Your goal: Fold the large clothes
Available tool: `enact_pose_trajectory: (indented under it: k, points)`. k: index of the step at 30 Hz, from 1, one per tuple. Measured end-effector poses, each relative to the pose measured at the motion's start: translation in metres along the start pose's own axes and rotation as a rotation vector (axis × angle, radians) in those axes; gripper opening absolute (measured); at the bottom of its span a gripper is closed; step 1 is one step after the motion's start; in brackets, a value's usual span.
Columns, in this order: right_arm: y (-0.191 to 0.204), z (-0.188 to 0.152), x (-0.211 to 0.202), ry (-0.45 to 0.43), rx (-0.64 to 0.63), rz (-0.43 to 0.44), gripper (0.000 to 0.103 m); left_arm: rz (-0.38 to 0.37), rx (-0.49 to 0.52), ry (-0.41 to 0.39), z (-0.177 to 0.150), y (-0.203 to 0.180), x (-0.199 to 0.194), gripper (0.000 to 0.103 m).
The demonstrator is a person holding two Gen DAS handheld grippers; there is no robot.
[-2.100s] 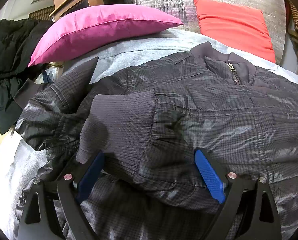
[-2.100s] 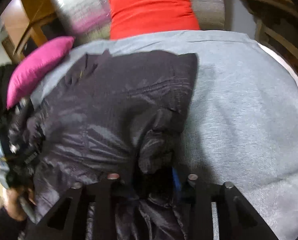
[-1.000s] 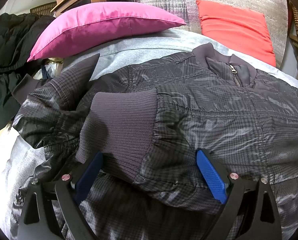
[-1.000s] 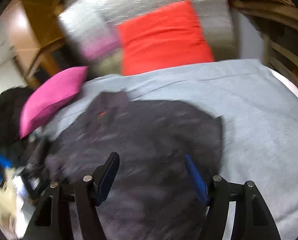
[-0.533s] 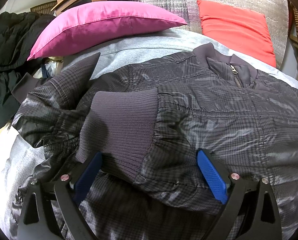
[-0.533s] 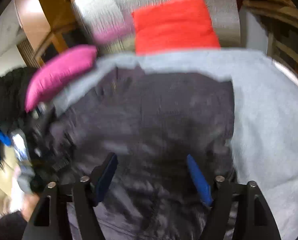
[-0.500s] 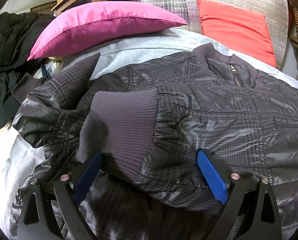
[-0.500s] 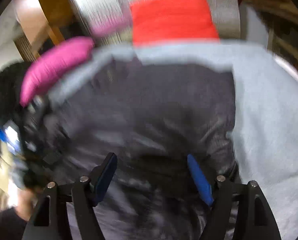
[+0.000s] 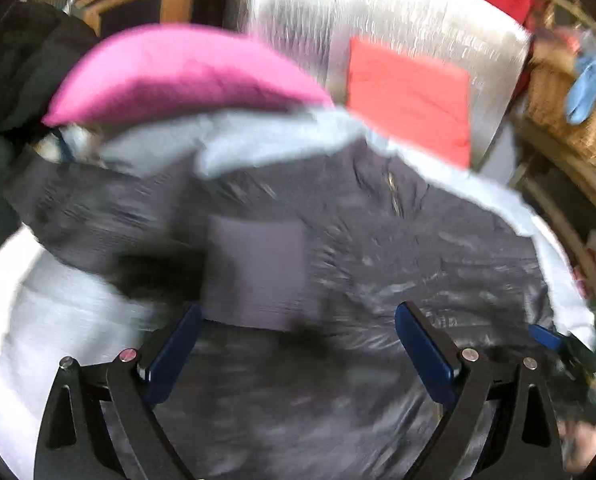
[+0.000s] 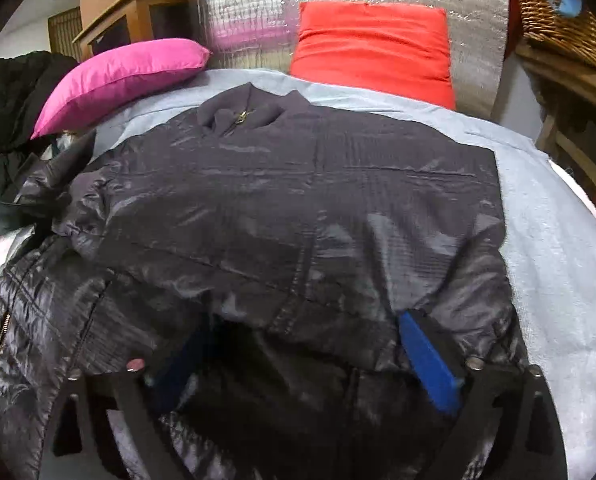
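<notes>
A dark checked bomber jacket [image 10: 298,208] lies spread on the grey bed cover [image 10: 558,260], with its zip collar [image 10: 239,118] at the far end. My right gripper [image 10: 302,360] is low at the jacket's near right hem. Its jaws are opening wide and loose folds of the hem lie between and over its fingers [image 10: 426,356], which do not pinch them. In the blurred left wrist view, my left gripper [image 9: 293,344] hangs open above the jacket [image 9: 418,260], with the ribbed sleeve cuff [image 9: 257,272] just beyond its fingertips and nothing held.
A pink pillow [image 10: 117,76] and a red cushion [image 10: 374,48] rest at the head of the bed against a silver quilted panel. Black clothes [image 10: 13,96] are piled at the left. A wicker basket [image 10: 566,12] on wooden furniture stands at the right.
My left gripper has lifted and drawn back from the sleeve cuff, still open. My right gripper has come down onto the jacket's near right hem, and its jaws stand wider.
</notes>
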State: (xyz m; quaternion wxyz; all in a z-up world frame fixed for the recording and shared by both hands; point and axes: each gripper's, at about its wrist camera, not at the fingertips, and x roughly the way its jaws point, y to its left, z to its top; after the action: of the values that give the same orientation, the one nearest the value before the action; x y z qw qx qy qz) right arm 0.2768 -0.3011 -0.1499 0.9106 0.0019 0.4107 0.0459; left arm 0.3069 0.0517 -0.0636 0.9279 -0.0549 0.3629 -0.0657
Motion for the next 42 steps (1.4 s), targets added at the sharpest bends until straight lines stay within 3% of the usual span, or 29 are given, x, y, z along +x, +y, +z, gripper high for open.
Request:
enact_pose_trajectory:
  k: [2, 6, 9, 12, 15, 17, 19, 21, 26, 30, 33, 36, 40, 42]
  points:
    - [0.006, 0.000, 0.001, 0.007, -0.021, -0.025, 0.100, 0.073, -0.062, -0.064, -0.004, 0.048, -0.027, 0.097]
    - [0.014, 0.000, 0.001, 0.024, -0.057, -0.072, 0.101, 0.365, -0.295, -0.108, -0.019, 0.162, -0.053, 0.097]
    - [0.015, 0.000, -0.002, 0.039, -0.072, -0.093, 0.101, 0.435, -0.528, -0.081, -0.042, 0.240, -0.055, 0.097]
    - [0.025, 0.011, -0.003, 0.094, -0.089, -0.160, 0.101, 0.474, -0.641, -0.052, -0.070, 0.283, -0.048, 0.097]
    - [0.044, 0.029, -0.021, 0.063, -0.070, -0.166, 0.101, 0.491, -0.670, -0.002, -0.099, 0.302, -0.032, 0.096]
    - [0.069, 0.046, -0.038, 0.014, -0.081, -0.144, 0.101, 0.459, -0.672, -0.047, -0.102, 0.303, -0.037, 0.101]
    - [0.104, 0.067, -0.050, -0.027, -0.115, -0.093, 0.101, 0.449, -0.662, -0.030, -0.105, 0.300, -0.031, 0.103]
    - [0.160, 0.093, -0.057, -0.061, -0.186, -0.032, 0.101, 0.433, -0.666, -0.050, -0.107, 0.302, -0.032, 0.103]
    - [0.303, 0.129, -0.042, -0.105, -0.434, 0.051, 0.101, 0.310, -0.741, -0.178, -0.126, 0.317, -0.048, 0.103]
    - [0.405, 0.151, -0.009, -0.100, -0.548, 0.111, 0.101, 0.308, -0.736, -0.195, -0.120, 0.313, -0.045, 0.103]
    - [0.451, 0.171, 0.016, -0.059, -0.483, 0.222, 0.100, 0.302, -0.735, -0.213, -0.123, 0.313, -0.048, 0.103]
    - [0.493, 0.199, 0.049, 0.029, -0.318, 0.387, 0.092, 0.299, -0.732, -0.230, -0.127, 0.312, -0.051, 0.103]
    - [0.533, 0.223, 0.086, 0.124, -0.189, 0.482, 0.075, 0.294, -0.727, -0.256, -0.132, 0.312, -0.054, 0.103]
    - [0.555, 0.231, 0.097, 0.131, -0.188, 0.500, 0.075, 0.296, -0.723, -0.264, -0.133, 0.312, -0.053, 0.103]
